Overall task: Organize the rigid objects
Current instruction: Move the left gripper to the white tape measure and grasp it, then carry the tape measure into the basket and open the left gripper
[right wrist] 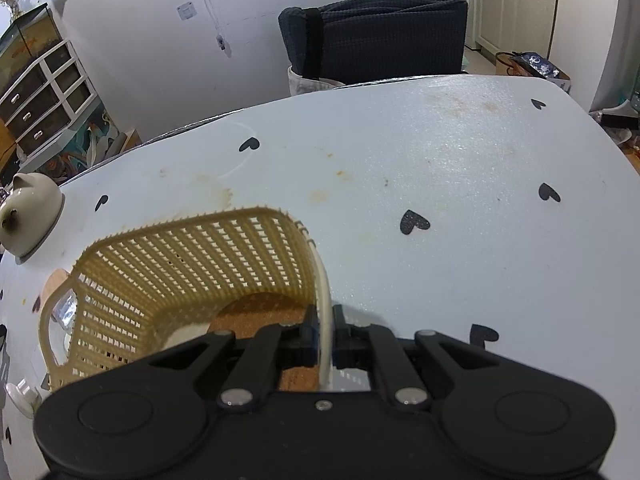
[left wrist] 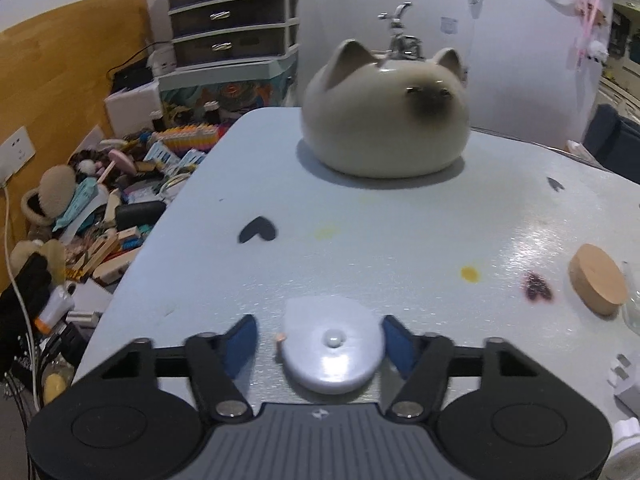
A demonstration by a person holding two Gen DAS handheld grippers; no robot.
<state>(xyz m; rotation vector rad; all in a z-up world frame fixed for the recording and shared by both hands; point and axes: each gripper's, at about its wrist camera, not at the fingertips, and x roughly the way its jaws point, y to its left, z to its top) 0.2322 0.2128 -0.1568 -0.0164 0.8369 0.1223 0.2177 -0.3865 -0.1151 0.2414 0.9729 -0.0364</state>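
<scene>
In the left wrist view my left gripper (left wrist: 318,338) is open, its blue pads on either side of a round lilac disc (left wrist: 331,350) with a small white knob that lies on the table; the right pad is near its edge, the left pad stands apart. A ceramic cat-shaped pot (left wrist: 385,120) stands farther back, and a cork lid (left wrist: 598,282) lies at the right. In the right wrist view my right gripper (right wrist: 325,338) is shut on the rim of a tan plastic lattice basket (right wrist: 192,264). A cork piece (right wrist: 256,316) lies inside it. The cat pot (right wrist: 28,210) shows at far left.
The pale blue table (left wrist: 400,248) carries black heart marks and stains. Left of it is a cluttered pile of small items (left wrist: 100,208) and a drawer unit (left wrist: 234,12). A dark chair (right wrist: 372,36) stands behind the table. White parts (left wrist: 624,384) lie at the right edge.
</scene>
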